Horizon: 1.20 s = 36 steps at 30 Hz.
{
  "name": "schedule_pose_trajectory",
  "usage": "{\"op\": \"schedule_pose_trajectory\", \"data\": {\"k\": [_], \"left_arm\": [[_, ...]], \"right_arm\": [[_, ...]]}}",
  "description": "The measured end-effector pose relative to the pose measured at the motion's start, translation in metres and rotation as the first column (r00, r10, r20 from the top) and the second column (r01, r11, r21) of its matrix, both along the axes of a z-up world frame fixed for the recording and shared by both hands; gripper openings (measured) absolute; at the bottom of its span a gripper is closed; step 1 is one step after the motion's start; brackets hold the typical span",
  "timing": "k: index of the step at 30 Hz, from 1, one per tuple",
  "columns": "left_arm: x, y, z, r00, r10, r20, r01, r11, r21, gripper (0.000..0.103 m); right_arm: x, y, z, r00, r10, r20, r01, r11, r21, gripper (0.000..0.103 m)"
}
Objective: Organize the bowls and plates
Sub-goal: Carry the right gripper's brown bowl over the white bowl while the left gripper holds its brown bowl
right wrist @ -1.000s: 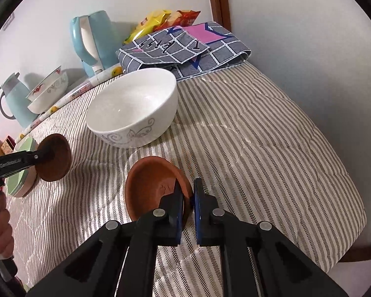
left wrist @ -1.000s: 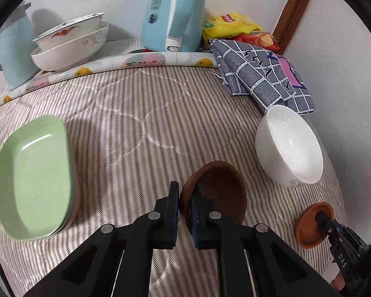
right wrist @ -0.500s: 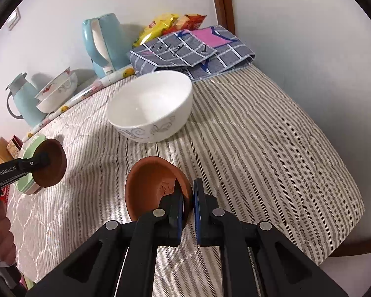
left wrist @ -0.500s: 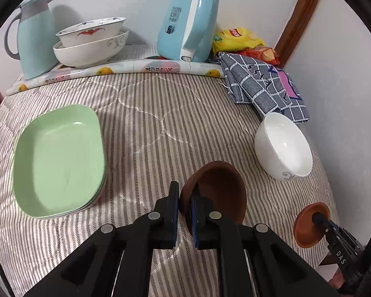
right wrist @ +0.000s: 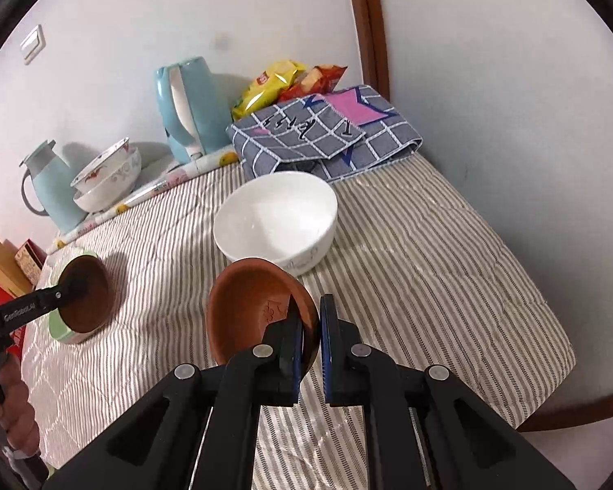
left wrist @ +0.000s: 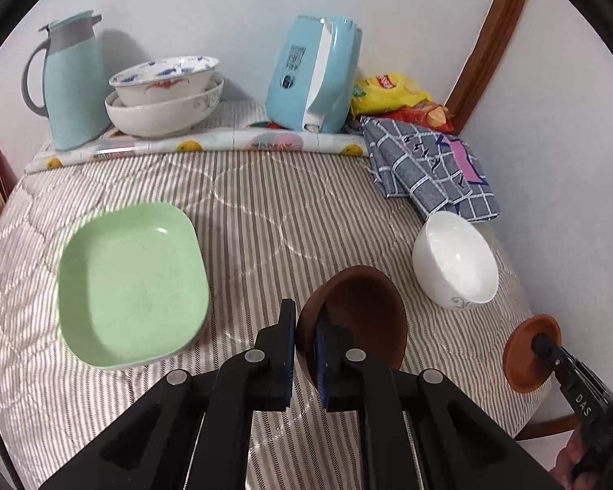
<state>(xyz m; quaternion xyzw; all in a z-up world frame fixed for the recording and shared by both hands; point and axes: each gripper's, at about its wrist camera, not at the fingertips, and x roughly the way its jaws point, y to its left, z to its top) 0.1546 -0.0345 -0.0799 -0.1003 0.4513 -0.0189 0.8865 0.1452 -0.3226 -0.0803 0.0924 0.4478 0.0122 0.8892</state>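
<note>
At the bottom centre of the left wrist view, the left gripper (left wrist: 305,341) is clamped on the near rim of a dark brown round bowl (left wrist: 359,314), held tilted above the striped quilted cloth (left wrist: 265,220). In the right wrist view, bottom centre, the right gripper (right wrist: 309,339) pinches the rim of a small terracotta-coloured round dish (right wrist: 253,306), also lifted clear of the cloth. Just beyond that dish stands a white ceramic bowl (right wrist: 278,216). At the left of the left wrist view lies a pale green rounded-rectangular plate (left wrist: 130,286), stacked on another. Farther back, a folded grey checked cloth (left wrist: 429,163) sits at upper right. Against the wall stand a light blue kettle (left wrist: 314,73), two nested white patterned bowls (left wrist: 163,94) and a pale blue thermos jug (left wrist: 71,81).
</note>
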Motion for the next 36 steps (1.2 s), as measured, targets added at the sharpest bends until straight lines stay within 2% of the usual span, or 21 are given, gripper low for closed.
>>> {"op": "schedule_pose_trajectory", "data": {"k": [4, 13, 17, 24, 36], "left_arm": [[-0.002, 0.004, 0.015, 1.000, -0.003, 0.026, 0.003, 1.000, 0.001, 0.009], [0.005, 0.013, 0.029, 0.999, -0.004, 0.052, 0.003, 1.000, 0.007, 0.009], [0.016, 0.014, 0.030, 0.998, 0.013, 0.068, -0.016, 0.999, 0.051, 0.009], [0.038, 0.015, 0.026, 0.997, 0.019, 0.080, -0.026, 0.996, 0.087, 0.009], [0.067, 0.016, 0.018, 0.997, 0.020, 0.068, -0.026, 0.996, 0.089, 0.009]], "right_arm": [[0.004, 0.003, 0.008, 1.000, -0.015, 0.015, 0.015, 1.000, -0.002, 0.008], [0.019, 0.005, 0.020, 0.998, -0.033, 0.047, 0.034, 0.999, -0.017, 0.008], [0.030, 0.003, 0.022, 0.997, -0.043, 0.056, 0.044, 0.999, -0.016, 0.008], [0.051, 0.002, 0.015, 0.998, -0.041, 0.043, 0.041, 0.999, -0.015, 0.008], [0.082, 0.005, -0.007, 0.999, -0.034, 0.006, 0.034, 0.999, -0.025, 0.008]]}}
